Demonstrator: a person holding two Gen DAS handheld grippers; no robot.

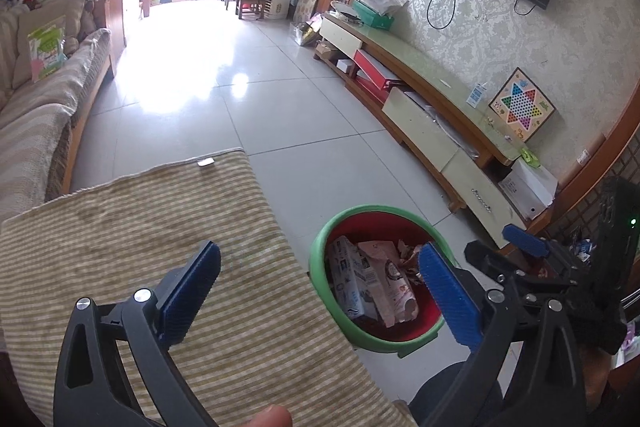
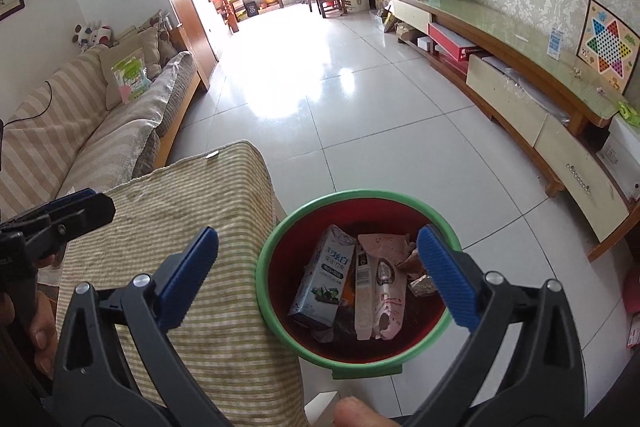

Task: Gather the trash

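Trash is basically all in the bin (image 2: 280, 247) at this point, the red bucket with the green rim standing on the floor tiles right against the corner of the cloth-covered bench (image 2: 192, 203). Inside it I can see a milk carton (image 2: 324, 279), a pinkish wrapper (image 2: 386, 295) and some crumpled foil bits, all lying with their long sides pointing roughly away from whoever's holding the tools.

Right tool (image 2: 318, 275) hangs directly over the bin mouth, angled down into it, jaws spread about as wide as they go and nothing between the pads. Left tool (image 1: 320, 287) is just as wide open and just as empty, but it sits more over the bench edge, so the bin is off to its right side, under its right pad only. From the left camera you can also spot the right tool poking in past the bin's far side.

So the bit that matters: the bin is dead ahead and below the right tool, and sideways for the left. No loose trash visible on the striped cloth from either view, apart from a small white tag (image 1: 206, 161) at its far edge. My guess is the job is about done, or the next piece is somewhere out of shot.
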